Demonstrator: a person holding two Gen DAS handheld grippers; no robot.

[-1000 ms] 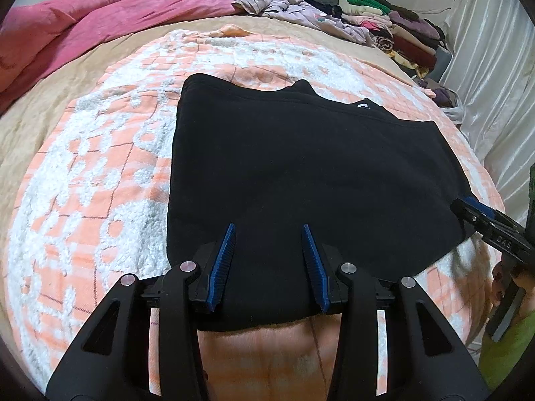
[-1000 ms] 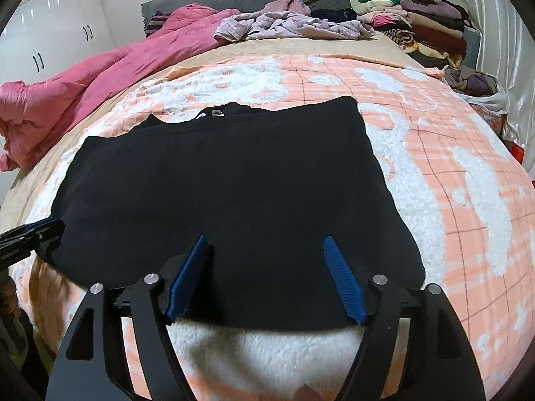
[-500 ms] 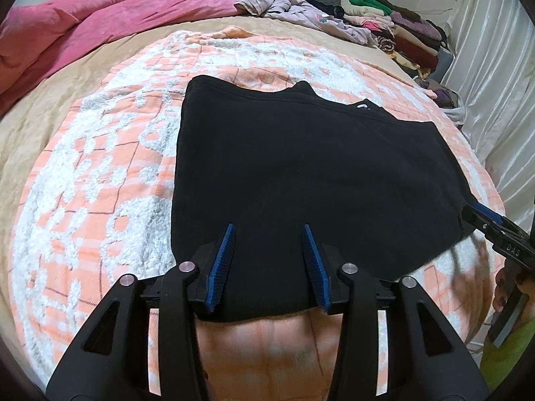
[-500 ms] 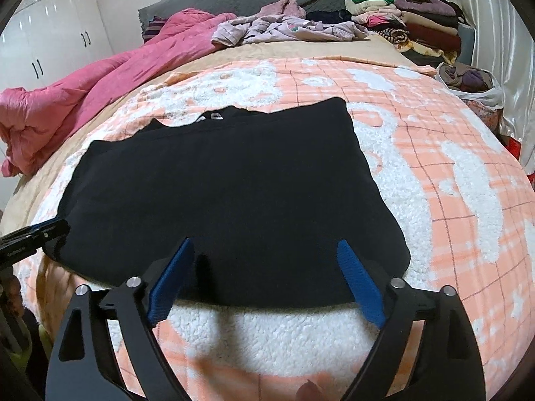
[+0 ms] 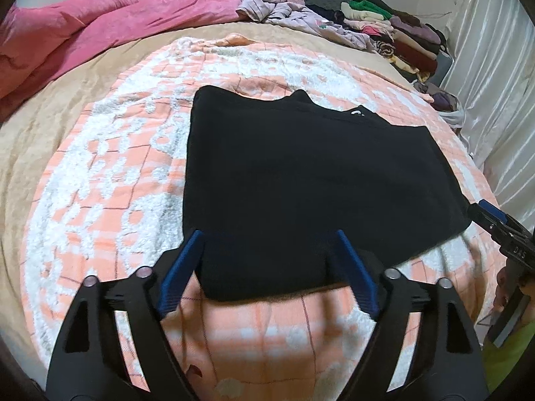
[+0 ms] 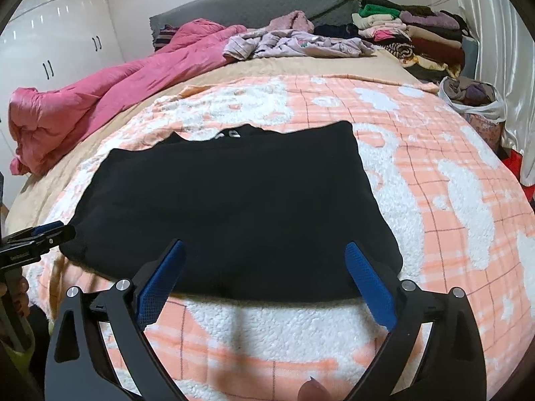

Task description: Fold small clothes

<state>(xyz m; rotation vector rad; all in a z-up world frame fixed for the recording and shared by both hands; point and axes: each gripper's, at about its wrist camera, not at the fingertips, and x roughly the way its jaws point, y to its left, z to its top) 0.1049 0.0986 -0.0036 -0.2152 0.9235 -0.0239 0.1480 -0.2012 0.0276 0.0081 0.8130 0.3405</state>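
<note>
**Both grippers spread over a black garment on the bed**

While the black garment [image 5: 311, 180] lies flat across the middle of both frames, on the orange-and-white fleece blanket [image 5: 110, 180], neither gripper grips it. Low in the left wrist view, the left gripper [image 5: 267, 244] has just been opening; its blue pads [image 5: 180, 267] stand wide apart above the garment's near edge, with cloth showing between them but not pinched. At the bottom of the right wrist view, the right gripper [image 6: 264, 257] has likewise just been opening, and its jaws stand spread over the garment's lower hem, pressing on nothing. A small white mark shows at the garment's far edge in both views.

At the right edge of the left wrist view, the right gripper's tip sits just beside the garment's corner. At the left edge of the right wrist view, the left gripper's tip sits near the opposite corner.

Toward the upper left of each frame a pink quilt [image 6: 100, 100] is bunched up. Along the top lies loose lilac clothing [image 6: 294, 43], with a stack of folded clothes [image 6: 414, 30] at the upper right.
</note>
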